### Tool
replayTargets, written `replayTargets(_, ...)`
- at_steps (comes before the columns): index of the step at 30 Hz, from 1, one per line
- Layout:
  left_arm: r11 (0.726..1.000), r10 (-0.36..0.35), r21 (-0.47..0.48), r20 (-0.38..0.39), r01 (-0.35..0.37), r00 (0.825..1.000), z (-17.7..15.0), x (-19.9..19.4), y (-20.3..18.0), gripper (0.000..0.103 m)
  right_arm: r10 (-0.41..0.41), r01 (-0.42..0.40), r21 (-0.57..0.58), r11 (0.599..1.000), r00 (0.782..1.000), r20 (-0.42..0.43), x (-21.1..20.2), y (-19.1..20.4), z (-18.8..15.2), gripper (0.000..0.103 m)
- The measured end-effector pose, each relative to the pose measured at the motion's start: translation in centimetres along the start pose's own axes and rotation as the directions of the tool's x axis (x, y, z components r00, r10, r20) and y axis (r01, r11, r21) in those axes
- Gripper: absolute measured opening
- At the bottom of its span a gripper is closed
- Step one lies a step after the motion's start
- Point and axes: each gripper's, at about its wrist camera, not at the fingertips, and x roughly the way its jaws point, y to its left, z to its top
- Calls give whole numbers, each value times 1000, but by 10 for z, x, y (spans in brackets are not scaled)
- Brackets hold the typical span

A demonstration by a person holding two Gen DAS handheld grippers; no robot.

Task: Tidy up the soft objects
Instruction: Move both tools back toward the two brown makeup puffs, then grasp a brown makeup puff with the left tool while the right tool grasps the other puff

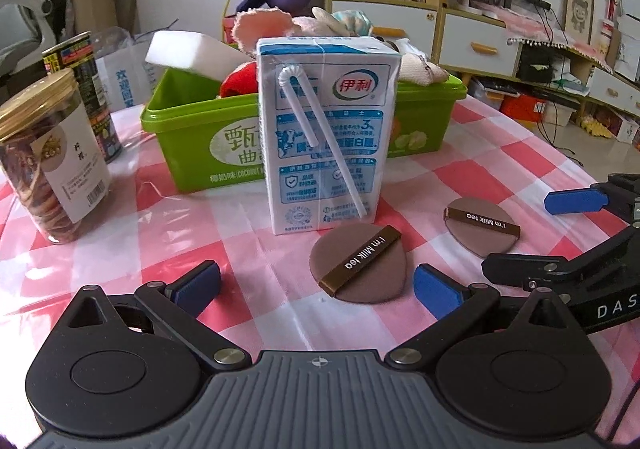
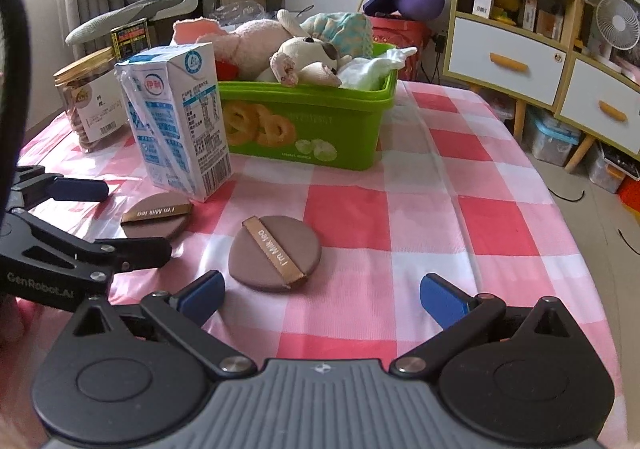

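Two brown puffs lie flat on the checked surface, short of the green bin [image 2: 308, 121] that already holds the plush toys. My left fingers [image 1: 316, 283] are spread, holding nothing, astride the near puff [image 1: 358, 265] beside the milk carton [image 1: 326, 137]. My right fingers [image 2: 322, 297] are released over the other puff [image 2: 274, 253]. Step in hand, I judge: the pick. Next: lower, pinch the soft rim, lift into the bin without tipping the carton.

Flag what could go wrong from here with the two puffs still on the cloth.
The milk carton stands upright right behind the left puff; the open left gripper could tip it. The green bin is already heaped with soft toys, so an added puff may slide off.
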Motion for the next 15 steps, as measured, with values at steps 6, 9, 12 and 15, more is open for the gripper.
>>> replayTargets(6,1000,-15,4,6,15,1000,-2,-2,4,96,-5,5,2,1000,1000,14,3,0,2,84)
replayTargets(9,999,-24,22,13,24,1000,-2,-5,4,89,-13,13,-6,1000,1000,5,3,2,4,83)
replayTargets(12,998,-44,45,18,43,999,-1,-7,0,80,-15,16,-20,1000,1000,8,2,4,5,81)
replayTargets(15,997,-56,60,15,55,998,2,-9,-3,67,7,-6,-27,1000,1000,5,1,6,6,70)
